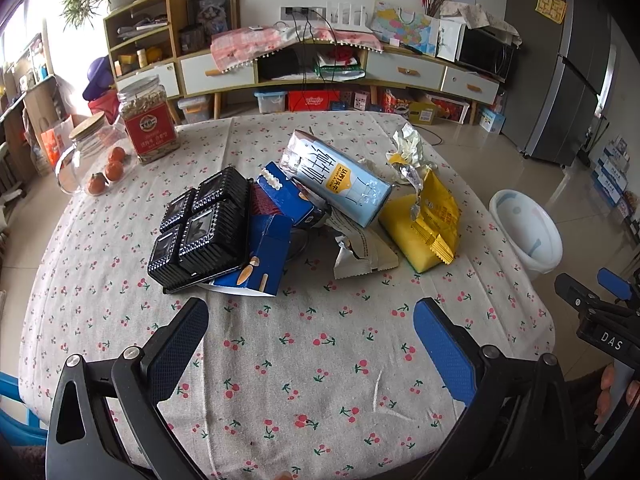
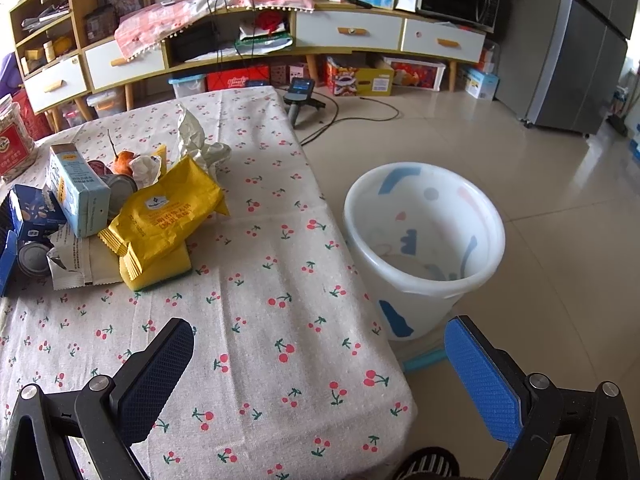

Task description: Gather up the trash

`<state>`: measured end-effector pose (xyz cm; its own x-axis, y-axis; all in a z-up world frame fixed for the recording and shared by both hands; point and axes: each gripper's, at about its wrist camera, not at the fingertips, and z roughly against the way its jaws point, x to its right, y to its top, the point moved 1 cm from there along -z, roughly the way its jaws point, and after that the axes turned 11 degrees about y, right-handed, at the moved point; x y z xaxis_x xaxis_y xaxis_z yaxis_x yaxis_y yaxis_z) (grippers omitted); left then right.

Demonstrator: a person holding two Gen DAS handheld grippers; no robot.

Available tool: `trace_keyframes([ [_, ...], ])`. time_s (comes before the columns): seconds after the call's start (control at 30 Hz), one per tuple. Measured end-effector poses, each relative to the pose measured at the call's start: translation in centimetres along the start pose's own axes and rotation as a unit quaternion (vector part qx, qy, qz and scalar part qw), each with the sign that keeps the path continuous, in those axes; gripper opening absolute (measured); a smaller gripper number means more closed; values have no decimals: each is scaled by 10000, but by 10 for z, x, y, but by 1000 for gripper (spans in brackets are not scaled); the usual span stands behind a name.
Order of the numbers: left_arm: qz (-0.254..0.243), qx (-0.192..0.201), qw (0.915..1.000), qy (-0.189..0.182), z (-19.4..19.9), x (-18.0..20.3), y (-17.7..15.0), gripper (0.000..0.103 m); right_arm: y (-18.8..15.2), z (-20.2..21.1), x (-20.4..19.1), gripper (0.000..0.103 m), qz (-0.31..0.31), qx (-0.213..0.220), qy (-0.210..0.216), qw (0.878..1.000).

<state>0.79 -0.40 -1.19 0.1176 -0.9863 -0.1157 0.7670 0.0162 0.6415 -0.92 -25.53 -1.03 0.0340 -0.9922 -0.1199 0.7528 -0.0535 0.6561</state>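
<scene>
Hovering over the table's (image 1: 320, 380) near edge with left gripper (image 1: 312, 340) and right gripper (image 2: 320, 368) both spread, grasping nothing; trash pile (image 1: 320, 208) lying mid-table, bin (image 2: 424, 248) standing off its right edge.

Cans (image 2: 34, 254): mostly buried under wrappers.
Black tray (image 2: 3, 216): cut by left edge.
Bucket (image 1: 524, 232): base hidden behind the surface.

Lying heaped mid-tabletop: black plastic tray (image 1: 202, 228) tilting over a blue carton (image 1: 266, 258), pale blue milk carton (image 1: 340, 180) on its side atop the pile, yellow snack bag (image 1: 434, 216) resting on a yellow sponge (image 1: 412, 248), crumpled foil wrapper (image 1: 406, 146) behind. Standing upright on the floor just beside the tabletop: empty white bin (image 2: 424, 248).
</scene>
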Motion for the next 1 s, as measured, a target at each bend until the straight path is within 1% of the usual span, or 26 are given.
trace_keyframes([
  [0.17, 7, -1, 10000, 4, -1, 0, 3, 103, 0, 0, 0, 103, -9, -3, 0, 10000],
  [0.23, -3, -1, 10000, -1, 0, 0, -2, 103, 0, 0, 0, 103, -6, -2, 3, 10000],
  [0.67, -15, 15, 10000, 16, -1, -1, 0, 103, 0, 0, 2, 103, -22, -3, 5, 10000],
  [1.0, 27, -26, 10000, -54, 0, -4, 1, 103, 2, 2, 2, 103, 3, 17, 57, 10000],
])
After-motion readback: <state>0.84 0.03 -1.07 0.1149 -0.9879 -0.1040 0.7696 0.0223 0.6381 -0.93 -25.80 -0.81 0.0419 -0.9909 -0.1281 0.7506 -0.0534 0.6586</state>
